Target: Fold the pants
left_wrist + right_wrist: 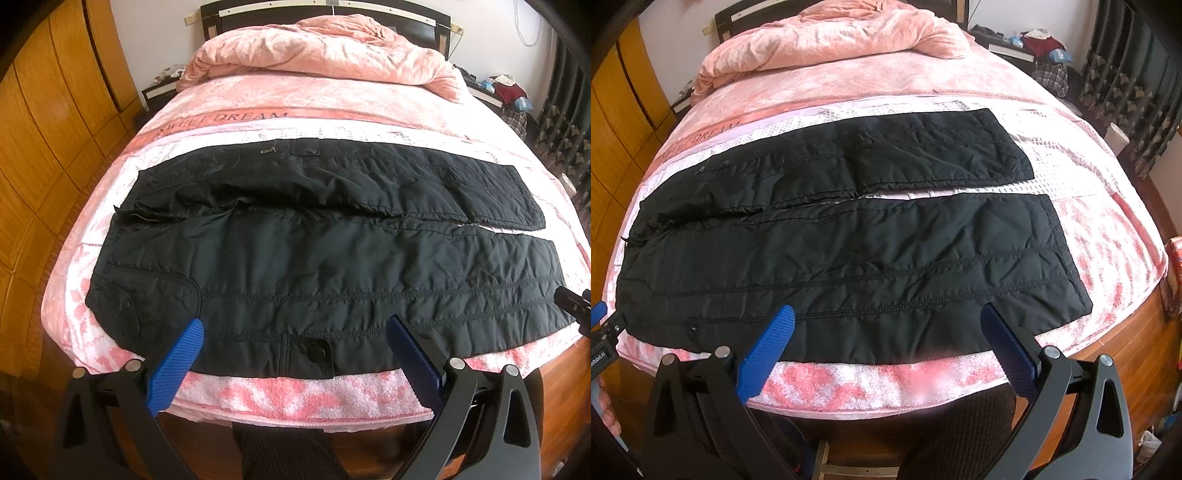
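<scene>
Pants (314, 236) lie flat on bed (295, 395), long axis left-right, waist nearer left hand-held gripper (295, 347); right hand-held gripper (886, 332) nearer cuffs; both spread wide, empty

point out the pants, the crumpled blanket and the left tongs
black pants (325, 254), left wrist view, near leg's middle
pink blanket (317, 48), left wrist view, heap's centre
left tongs (295, 330), left wrist view, midway between fingertips

— What's laid out there?
— Black quilted pants (317, 243), spread flat across the middle of the frame, waist toward the left, both legs running right.
— Legs together?
— Nearly; a thin gap opens between them toward the right, at the cuffs.
— Any details?
— Stitched seams lengthwise, snap pockets along the lower edge.
</scene>
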The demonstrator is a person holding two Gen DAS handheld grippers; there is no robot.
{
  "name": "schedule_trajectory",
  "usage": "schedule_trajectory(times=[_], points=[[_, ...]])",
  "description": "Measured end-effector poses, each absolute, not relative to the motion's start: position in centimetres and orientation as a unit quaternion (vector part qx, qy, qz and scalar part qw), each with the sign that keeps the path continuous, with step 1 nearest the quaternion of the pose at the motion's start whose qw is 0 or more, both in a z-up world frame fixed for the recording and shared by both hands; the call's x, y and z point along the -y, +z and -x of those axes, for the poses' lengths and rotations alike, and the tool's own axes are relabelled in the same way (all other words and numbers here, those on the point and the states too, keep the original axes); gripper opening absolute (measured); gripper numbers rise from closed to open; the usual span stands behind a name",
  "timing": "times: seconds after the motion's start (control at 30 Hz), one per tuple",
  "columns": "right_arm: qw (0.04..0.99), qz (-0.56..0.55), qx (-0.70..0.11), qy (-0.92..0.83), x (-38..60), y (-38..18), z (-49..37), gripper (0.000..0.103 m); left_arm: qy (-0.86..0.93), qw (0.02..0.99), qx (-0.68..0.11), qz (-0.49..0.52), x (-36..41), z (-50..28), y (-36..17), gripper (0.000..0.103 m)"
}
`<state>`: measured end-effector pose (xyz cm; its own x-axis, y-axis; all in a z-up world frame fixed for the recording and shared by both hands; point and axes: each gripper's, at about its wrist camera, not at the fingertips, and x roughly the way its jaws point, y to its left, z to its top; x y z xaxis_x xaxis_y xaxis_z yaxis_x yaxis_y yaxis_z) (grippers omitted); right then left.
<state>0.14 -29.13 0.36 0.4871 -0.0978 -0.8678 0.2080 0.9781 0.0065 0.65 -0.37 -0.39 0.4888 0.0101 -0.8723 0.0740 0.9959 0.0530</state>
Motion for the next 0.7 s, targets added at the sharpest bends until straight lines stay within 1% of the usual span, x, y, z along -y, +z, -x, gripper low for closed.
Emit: schedule_trajectory(times=[0.17, 0.33, 0.7], points=[[0.86, -0.054, -0.5, -0.083, 29.1, 0.2, -0.2, 0.1, -0.018, 0.859, -0.509, -0.043, 0.4, -0.7, -0.5, 0.099], [0.86, -0.053, -0.501, -0.077, 29.1, 0.1, -0.4, 0.1, -0.02, 0.867, -0.496, -0.04, 0.5, -0.9, -0.4, 0.099], [0.859, -0.058, -0.506, -0.063, 29.9, -0.6, -1.5, 0.1, -0.022, 0.861, -0.507, -0.032, 0.8, -2.0, -1.0, 0.099]])
